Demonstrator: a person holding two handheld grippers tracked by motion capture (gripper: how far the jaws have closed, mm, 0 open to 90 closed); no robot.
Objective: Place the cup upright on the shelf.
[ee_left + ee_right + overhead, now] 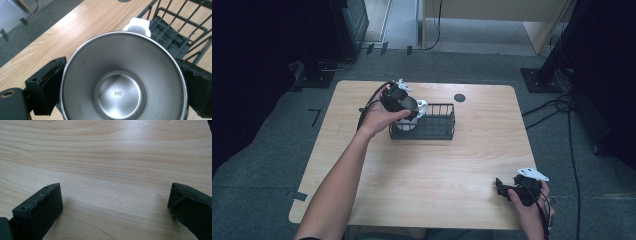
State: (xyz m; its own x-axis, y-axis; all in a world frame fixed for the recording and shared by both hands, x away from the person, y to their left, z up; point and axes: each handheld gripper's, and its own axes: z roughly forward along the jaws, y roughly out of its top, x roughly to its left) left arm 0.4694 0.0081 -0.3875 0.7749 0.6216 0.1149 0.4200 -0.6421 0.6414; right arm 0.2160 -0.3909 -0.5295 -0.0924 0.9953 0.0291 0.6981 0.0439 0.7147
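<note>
Over the left end of the wire basket point(434, 122), a steel cup point(122, 80) is pinched upright by the left gripper point(404, 102), probably for lowering inside; the right gripper point(512, 189) is rested near the table point(422, 170) edge, jaws spread.

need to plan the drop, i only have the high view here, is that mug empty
Observer: Yes. The left gripper view looks straight into the steel mug; it's bare inside, with "304" stamped on the bottom.
Operator: is the left gripper actually clamped on it
Observer: The left gripper has a pad against each side of the mug's wall.
Operator: where's the handle pointing
Observer: The white handle sits on the far rim, toward the black wire basket.
Operator: right gripper holding anything
Observer: No. The right gripper has its jaws wide apart over bare wooden table.
</note>
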